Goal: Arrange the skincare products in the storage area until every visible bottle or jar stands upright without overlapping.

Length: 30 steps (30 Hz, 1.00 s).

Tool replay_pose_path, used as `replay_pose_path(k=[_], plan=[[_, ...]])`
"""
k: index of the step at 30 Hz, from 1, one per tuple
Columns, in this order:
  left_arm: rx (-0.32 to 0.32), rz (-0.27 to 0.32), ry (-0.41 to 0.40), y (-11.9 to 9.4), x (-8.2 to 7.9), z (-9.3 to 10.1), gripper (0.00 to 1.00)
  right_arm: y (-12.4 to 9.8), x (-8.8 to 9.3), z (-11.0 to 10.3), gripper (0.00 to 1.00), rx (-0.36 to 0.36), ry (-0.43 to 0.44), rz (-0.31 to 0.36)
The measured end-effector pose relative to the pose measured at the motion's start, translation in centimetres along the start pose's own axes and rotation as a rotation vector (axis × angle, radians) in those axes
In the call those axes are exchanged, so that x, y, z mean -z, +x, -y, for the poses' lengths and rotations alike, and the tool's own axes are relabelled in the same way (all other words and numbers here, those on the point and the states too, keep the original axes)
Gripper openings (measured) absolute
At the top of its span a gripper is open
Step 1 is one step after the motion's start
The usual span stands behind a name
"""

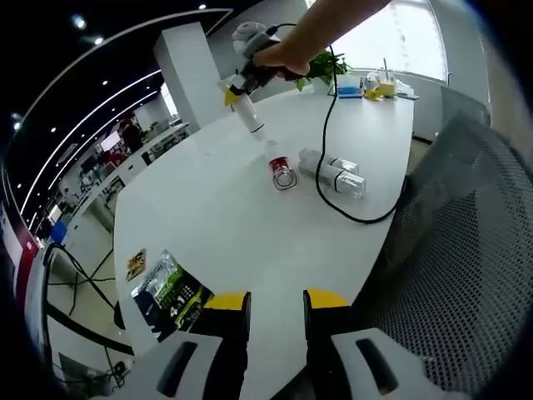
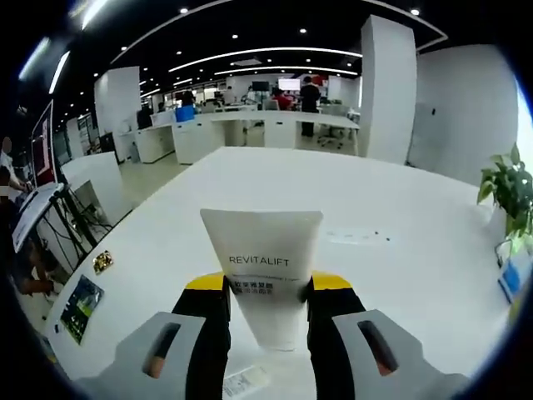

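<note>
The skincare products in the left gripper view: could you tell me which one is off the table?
The white tube, clamped in the right tongs above the table. The red jar and two clear bottles lie on the tabletop.

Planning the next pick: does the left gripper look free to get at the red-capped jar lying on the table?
Probably yes: the left gripper is open, and bare white table lies between it and the red-capped jar.

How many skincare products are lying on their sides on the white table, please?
3: a red jar and two clear bottles side by side near the black cable; others may be hidden.
</note>
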<state>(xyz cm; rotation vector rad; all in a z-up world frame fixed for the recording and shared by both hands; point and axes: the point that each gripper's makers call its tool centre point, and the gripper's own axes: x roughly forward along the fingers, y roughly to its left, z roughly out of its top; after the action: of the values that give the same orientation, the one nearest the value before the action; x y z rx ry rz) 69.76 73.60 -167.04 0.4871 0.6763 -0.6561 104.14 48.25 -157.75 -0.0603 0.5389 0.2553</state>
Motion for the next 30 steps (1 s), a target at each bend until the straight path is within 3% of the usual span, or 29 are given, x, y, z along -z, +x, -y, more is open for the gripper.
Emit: replay_pose_path(k=[18,27,30], plan=[[0.025,-0.025,0.001,0.2,0.4,0.5,0.26,-0.2,1.3,1.4,0.32,0.026,0.025,0.018],[0.027,-0.031,0.0,0.3,0.5,0.5,0.26,-0.4,2.4,1.5,0.32,0.033,0.04,0.053],[0.028,-0.032,-0.002,0.3,0.6,0.5,0.26,-0.6,2.6,1.6,0.32,0.027,0.034,0.096]])
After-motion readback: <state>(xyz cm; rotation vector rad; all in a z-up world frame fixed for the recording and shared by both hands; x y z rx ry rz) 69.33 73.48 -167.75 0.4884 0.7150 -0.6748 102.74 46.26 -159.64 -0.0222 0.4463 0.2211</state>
